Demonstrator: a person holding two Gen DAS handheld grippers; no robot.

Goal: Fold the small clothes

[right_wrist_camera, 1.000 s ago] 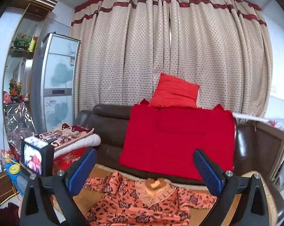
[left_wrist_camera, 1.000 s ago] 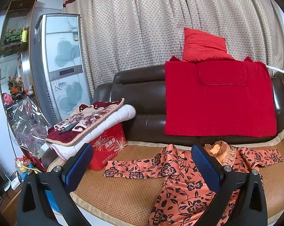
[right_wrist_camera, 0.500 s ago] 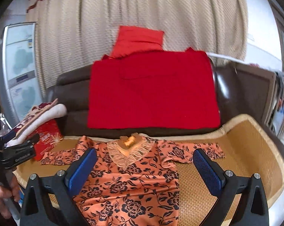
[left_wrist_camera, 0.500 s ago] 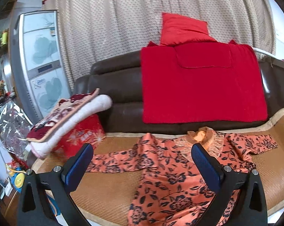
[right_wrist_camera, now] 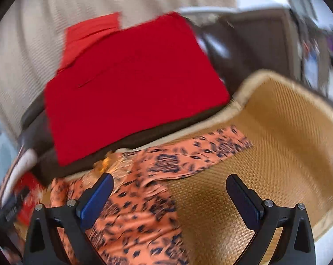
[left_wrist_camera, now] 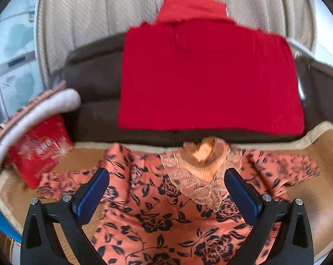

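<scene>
Both hand-held grippers gape empty; only the left view shows the blouse's (left_wrist_camera: 157, 209) lace collar.

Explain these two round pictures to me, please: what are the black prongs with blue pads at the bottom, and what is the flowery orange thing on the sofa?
There is no robot here. A person holds a two-finger gripper in each hand, and a wide-angle camera on each looks forward along its fingers, which is why the pictures look round and bent. One picture comes from the left gripper, the other from the right gripper. The prongs are the gripper fingers, with blue pads for pinching. Both grippers are open and hold nothing.

The orange floral blouse lies spread flat on a woven mat on a dark sofa, lace collar toward the backrest, sleeves out to the sides. It is the garment to fold. A red blanket hangs over the backrest.
</scene>
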